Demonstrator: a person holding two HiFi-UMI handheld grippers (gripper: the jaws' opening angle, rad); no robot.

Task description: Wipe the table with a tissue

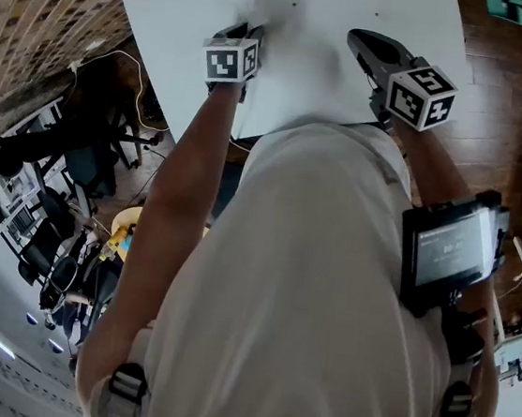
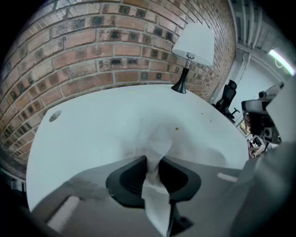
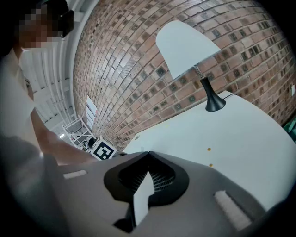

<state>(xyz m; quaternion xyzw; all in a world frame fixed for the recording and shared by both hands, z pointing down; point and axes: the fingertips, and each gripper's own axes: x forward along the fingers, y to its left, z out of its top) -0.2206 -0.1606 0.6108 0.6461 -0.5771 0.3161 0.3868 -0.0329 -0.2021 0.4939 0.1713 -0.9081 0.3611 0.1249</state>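
While the left gripper (image 2: 149,158) clamps the tissue (image 2: 156,142), even downward pressure on the worktop (image 2: 92,129) suits the stroke; the closed, empty right gripper (image 3: 148,156) idles at 3 o'clock.

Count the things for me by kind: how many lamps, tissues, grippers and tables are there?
White-shaded lamp with a black stand: 1
Crumpled white paper tissue: 1
Grey hand-held grippers: 2, the left gripper and the right gripper
Flat white table: 1
Total: 5
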